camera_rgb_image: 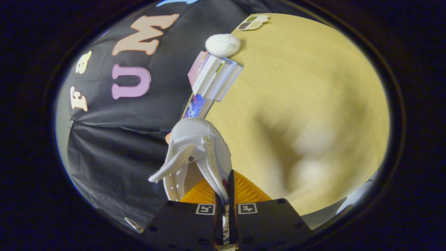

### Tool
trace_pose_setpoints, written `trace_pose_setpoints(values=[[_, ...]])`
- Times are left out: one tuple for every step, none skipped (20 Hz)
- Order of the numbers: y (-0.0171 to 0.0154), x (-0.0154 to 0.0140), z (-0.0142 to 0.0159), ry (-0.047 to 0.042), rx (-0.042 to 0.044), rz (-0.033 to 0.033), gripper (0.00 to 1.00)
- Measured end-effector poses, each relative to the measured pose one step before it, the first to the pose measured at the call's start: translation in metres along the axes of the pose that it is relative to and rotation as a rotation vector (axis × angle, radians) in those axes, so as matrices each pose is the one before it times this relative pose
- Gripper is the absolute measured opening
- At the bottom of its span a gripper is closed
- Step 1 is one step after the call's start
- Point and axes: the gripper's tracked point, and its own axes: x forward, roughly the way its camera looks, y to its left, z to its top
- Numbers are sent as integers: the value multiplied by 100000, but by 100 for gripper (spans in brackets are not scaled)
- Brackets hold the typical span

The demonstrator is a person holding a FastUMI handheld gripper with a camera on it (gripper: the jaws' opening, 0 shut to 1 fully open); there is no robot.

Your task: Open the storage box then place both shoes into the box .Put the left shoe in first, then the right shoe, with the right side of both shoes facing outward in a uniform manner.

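Shoe [198, 150], white with a perforated toe, hangs clamped in the gripper [224, 195]: both fingers press together on one side wall of its upper near the opening, leaving almost no gap between them. Its long axis runs straight ahead along the fingers, toe pointing away from them toward the stack of books [214, 78] and the black cloth wall [115, 139]. The heel end sits down by the fingers, and a white tongue or flap [167, 170] droops out to one side of the opening. The whole view is tilted, so the shoe appears to be lifted off the table [313, 87] with its open top turned sideways toward the wall.

One shoe can be counted. Beyond its toe lie the books, roughly three or four volumes piled loosely at the table's edge against the wall, with a colourful cover [195, 106] lowest in the pile. One fluffy white ball [223, 44] rests just past the books, and one small card with coloured patches [252, 22] lies farther on. No writing on the books or card is legible. Two square black-and-white markers [205, 209] sit on the finger bases.
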Motion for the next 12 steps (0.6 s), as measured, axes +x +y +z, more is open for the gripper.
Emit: trace_pose_setpoints(values=[[1865,150,-626,660,-224,2439,9],[1785,324,-693,753,-830,1701,9],[1681,161,-811,918,-713,1232,9],[1680,591,-801,995,-1172,1117,9],[1587,703,-869,1390,-1839,1059,9],[1437,1022,-902,1652,-2435,501,9],[1281,983,-1035,1534,-2782,163,9],[1285,1203,-987,1561,-3227,228,9],[1478,741,-1328,1525,-3008,477,9],[1574,1159,-1149,1635,-2156,871,9],[1538,1210,-1179,1967,-1479,1271,9],[1256,1611,-1032,1797,-609,1396,9]])
